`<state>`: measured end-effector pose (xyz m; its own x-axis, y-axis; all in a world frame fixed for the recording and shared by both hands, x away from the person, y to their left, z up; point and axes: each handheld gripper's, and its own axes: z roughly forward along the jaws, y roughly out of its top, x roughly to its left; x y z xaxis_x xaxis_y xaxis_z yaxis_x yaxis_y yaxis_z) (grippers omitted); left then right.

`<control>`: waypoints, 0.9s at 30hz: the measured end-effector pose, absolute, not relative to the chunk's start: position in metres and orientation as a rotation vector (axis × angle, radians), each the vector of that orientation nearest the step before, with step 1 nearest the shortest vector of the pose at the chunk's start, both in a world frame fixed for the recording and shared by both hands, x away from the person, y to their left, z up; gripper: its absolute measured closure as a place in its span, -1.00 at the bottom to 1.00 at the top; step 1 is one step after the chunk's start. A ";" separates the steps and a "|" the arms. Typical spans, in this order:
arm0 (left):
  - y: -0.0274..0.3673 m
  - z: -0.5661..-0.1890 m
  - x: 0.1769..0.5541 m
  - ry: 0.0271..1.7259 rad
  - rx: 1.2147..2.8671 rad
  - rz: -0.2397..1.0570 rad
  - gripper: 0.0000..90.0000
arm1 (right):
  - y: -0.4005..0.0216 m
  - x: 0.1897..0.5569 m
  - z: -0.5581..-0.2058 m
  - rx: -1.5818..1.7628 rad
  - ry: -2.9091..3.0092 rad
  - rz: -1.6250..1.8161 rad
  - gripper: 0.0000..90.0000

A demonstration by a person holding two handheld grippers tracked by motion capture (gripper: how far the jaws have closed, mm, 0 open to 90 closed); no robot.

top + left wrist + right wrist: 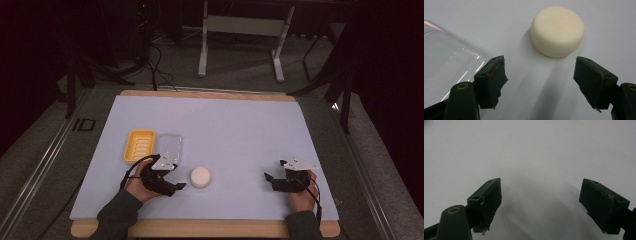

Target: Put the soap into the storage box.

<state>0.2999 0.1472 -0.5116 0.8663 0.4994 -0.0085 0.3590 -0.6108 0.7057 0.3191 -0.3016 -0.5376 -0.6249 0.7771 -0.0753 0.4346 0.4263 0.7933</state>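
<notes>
A round cream-white puck [200, 177] lies on the pale mat [235, 125], left of the middle and near the front. My left gripper [176, 187] sits just to its left, held in a hand and pointing toward it. In the left gripper view the puck [557, 31] lies a little beyond the gripper [540, 80], whose jaws stand apart with only bare mat between them. My right gripper [270, 181] rests at the front right, held by the other hand. In the right gripper view it [541, 202] is open over bare mat.
A yellow ridged tray [139, 145] and a clear plastic lid [170, 146] lie side by side behind my left hand. The lid [449, 65] reaches up to the left jaw in the left gripper view. A wooden edge [210, 228] borders the mat at the front.
</notes>
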 end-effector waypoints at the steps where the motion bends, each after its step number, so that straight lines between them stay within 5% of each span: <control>1: 0.146 -0.512 0.301 0.613 2.296 0.240 -0.41 | -0.302 0.319 -0.538 1.027 2.251 1.065 -0.61; 27: 0.118 -0.509 0.312 0.513 2.361 0.196 -0.48 | -0.301 0.319 -0.538 1.024 2.255 1.062 -0.61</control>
